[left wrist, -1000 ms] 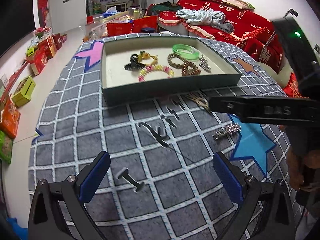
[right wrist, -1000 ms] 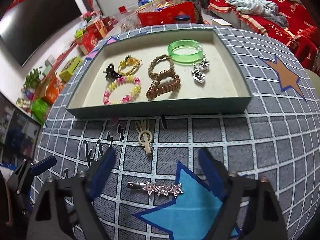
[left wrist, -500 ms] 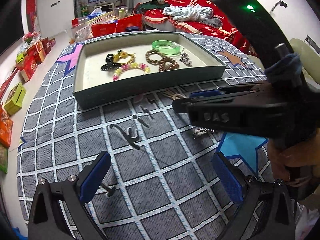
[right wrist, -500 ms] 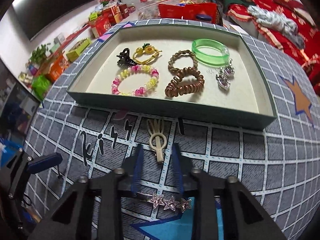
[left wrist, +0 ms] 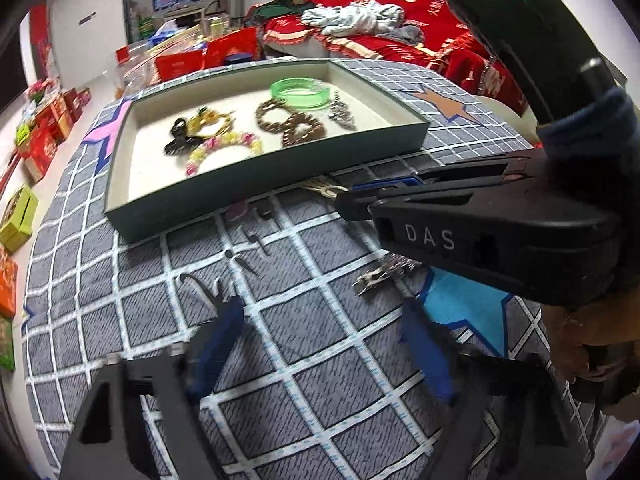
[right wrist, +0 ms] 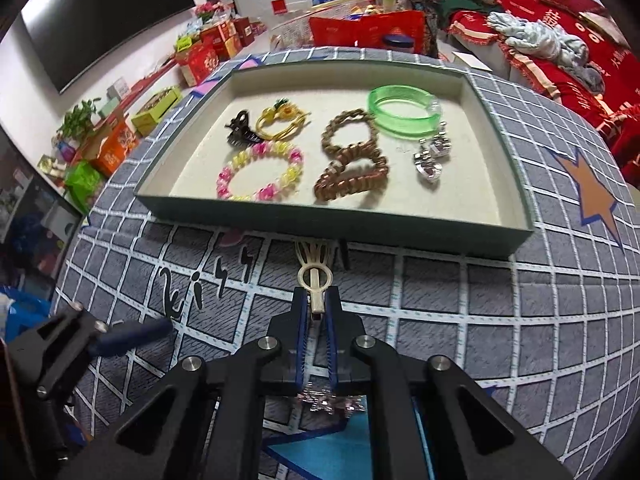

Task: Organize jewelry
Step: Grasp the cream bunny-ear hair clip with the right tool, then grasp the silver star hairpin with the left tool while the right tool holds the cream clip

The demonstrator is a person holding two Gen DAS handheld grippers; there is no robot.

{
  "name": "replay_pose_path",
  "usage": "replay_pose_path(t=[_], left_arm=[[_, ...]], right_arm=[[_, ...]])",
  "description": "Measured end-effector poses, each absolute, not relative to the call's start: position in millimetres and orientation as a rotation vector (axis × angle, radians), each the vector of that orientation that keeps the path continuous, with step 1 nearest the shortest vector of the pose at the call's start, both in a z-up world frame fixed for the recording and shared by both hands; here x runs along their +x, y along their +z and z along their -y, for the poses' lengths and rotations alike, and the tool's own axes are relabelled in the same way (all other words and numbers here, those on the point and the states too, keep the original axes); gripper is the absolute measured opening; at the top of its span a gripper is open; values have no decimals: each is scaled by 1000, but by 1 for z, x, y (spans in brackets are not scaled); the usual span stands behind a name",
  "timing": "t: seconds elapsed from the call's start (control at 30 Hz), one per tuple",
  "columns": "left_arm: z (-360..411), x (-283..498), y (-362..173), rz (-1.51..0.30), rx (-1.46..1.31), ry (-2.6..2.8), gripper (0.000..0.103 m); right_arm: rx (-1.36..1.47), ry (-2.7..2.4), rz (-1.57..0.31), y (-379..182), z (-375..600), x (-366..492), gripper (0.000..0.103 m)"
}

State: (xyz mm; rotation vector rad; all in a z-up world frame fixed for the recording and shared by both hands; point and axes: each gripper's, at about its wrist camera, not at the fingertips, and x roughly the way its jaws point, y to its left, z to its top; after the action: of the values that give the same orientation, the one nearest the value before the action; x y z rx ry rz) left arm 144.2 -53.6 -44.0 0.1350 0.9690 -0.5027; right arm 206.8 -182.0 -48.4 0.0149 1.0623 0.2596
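Right wrist: tool (right wrist: 316,308) pinches cream hair clip (right wrist: 315,280) (just before tray (right wrist: 320,222)).

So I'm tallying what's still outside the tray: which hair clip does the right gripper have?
The cream clip by the tray wall, pinched in the right gripper. The star-studded clip lies loose, nearer the gripper's base.

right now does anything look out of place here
Two pieces lie outside the tray, on the cloth: the cream hair clip, which the right gripper has its fingers closed on, and the star hair clip, loose near the blue star.
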Motion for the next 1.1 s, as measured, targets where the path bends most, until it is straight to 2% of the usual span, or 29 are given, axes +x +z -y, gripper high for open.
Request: replay_pose_path(t=[0.43, 0.5, 0.6, 0.63, 0.67, 0.73, 0.83, 0.87, 1.1], left_arm=[[89, 153, -47, -971, 219, -628, 84], [92, 153, -47, -967, 225, -630, 77], [96, 154, -47, -967, 231, -637, 72], [98, 154, -46, -965, 231, -639, 67], [98, 155, -46, -964, 237, -639, 56], [100, 154, -46, -962, 245, -644, 52], [100, 151, -46, -956, 252, -647, 32], [100, 151, -46, -955, 254, -640, 28], [83, 153, -43, -969, 165, -605, 28]], right_arm=[[107, 217, -1053, -44, 214, 204, 9], [121, 213, -1051, -43, 218, 203, 9], [136, 205, -1048, -42, 223, 202, 9], [138, 203, -1046, -41, 224, 202, 9], [141, 202, -1045, -41, 225, 201, 9], [143, 199, -1044, -40, 226, 200, 9], [149, 196, -1043, -40, 227, 198, 9], [151, 195, -1043, -40, 228, 197, 9], [163, 195, -1038, -39, 230, 193, 9]])
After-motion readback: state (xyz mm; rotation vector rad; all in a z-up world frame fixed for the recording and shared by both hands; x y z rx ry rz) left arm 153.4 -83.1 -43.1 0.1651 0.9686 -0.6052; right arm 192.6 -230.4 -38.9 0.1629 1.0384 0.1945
